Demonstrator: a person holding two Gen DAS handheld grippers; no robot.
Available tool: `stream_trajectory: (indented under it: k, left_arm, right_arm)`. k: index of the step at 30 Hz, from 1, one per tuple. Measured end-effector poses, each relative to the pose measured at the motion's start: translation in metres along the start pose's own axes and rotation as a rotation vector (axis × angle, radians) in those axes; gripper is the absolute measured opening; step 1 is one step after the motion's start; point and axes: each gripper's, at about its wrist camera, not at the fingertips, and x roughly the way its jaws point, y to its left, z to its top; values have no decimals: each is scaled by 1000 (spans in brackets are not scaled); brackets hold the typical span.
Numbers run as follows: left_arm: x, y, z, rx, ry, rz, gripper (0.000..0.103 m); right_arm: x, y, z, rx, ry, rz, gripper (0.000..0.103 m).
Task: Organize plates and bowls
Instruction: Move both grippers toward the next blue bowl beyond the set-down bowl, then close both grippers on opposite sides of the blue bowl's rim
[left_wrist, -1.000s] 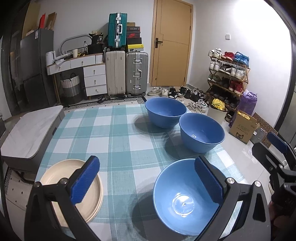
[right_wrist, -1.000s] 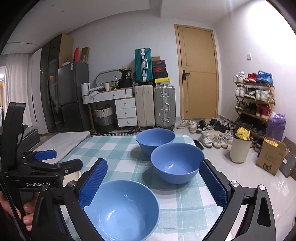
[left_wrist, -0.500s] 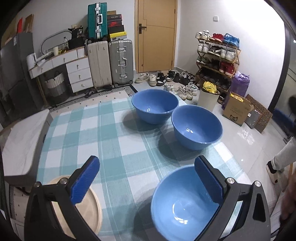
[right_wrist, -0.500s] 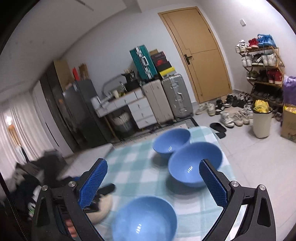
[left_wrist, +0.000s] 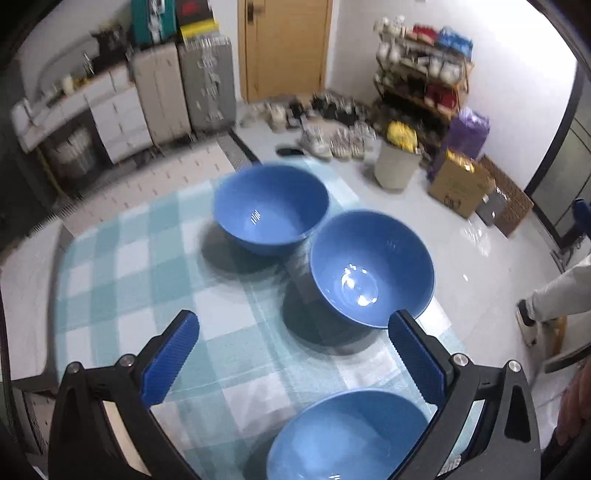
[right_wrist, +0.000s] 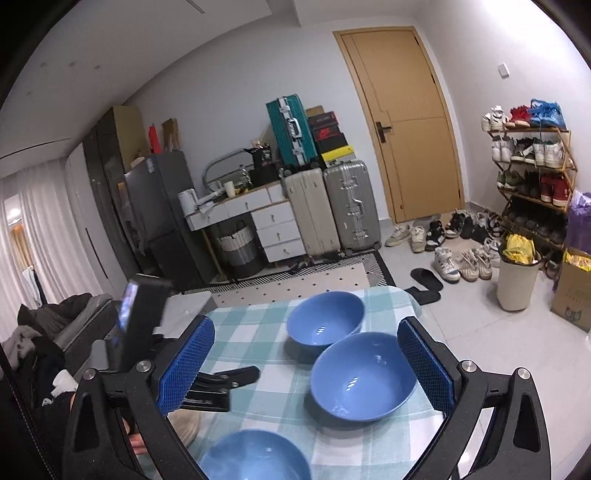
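Three blue bowls on our checked cloth, both tongs wide open.

Our left tongs (left_wrist: 293, 358) and right tongs (right_wrist: 304, 363) hold nothing, up over the cloth (left_wrist: 147, 280). We count three blue bowls in a row: the near bowl (left_wrist: 347, 439), the middle bowl (left_wrist: 371, 267) and the far bowl (left_wrist: 271, 208). The middle and far ones almost touch. One tan plate (right_wrist: 186, 424) peeks out at the left.

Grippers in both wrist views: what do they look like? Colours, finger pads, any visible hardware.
Both match. The left gripper and right gripper have black, angular plastic frames with triangular cut-outs and silver bolt heads along the top. Each finger carries a long blue pad with a fine ribbed or cross-hatched texture. No cables show. Any lettering on the left gripper's body is unreadable here.
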Motion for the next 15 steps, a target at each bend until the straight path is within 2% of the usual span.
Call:
stream_trajectory:
  k: [2,5,7,9,15]
  left_arm:
    - [20,0,7,-6,67,-51,103]
    - [54,-4,18,-5,147,-43,103]
    - [69,-6,22,-11,172,-37,103]
    - [85,-7,27,-22,214,-42,103]
    - [108,-10,32,-49,242,-54,100]
  right_arm:
    - [14,-7,5,-12,49,-1,101]
    - [36,-14,12,-85,83,-24,101]
    - [55,-20,12,-118,113,-44,101]
    - [80,-32,6,-95,178,-66,101]
    - [135,-80,-21,14,314,-91,101]
